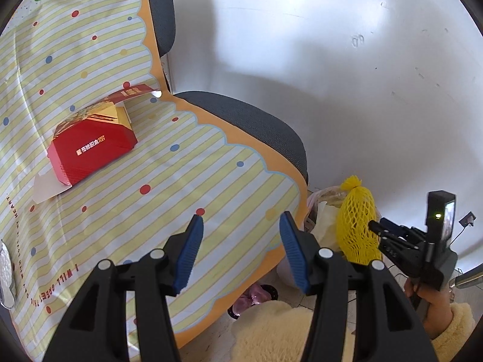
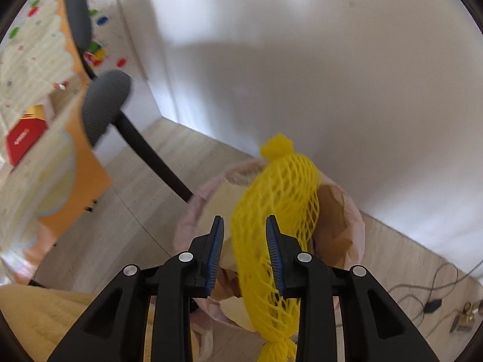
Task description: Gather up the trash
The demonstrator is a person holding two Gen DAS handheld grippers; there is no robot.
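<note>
My right gripper [image 2: 244, 253] is shut on a yellow foam fruit net [image 2: 274, 211] and holds it above a trash bin lined with a pink bag [image 2: 347, 208] on the floor. In the left wrist view the net [image 1: 357, 223] hangs from the right gripper [image 1: 375, 229] over the bin [image 1: 317, 208] beside the chair. My left gripper [image 1: 238, 238] is open and empty above the front of the chair seat. A red carton [image 1: 90, 150] with an open flap lies on the striped cloth [image 1: 196, 166] over the chair, far left of my left gripper.
The grey chair [image 1: 250, 120] stands against a white wall [image 1: 332, 45]. Brown paper [image 2: 335, 220] lies in the bin. Cables [image 2: 428, 295] lie on the wooden floor at the right. A pink slipper [image 1: 253, 298] lies under the chair edge.
</note>
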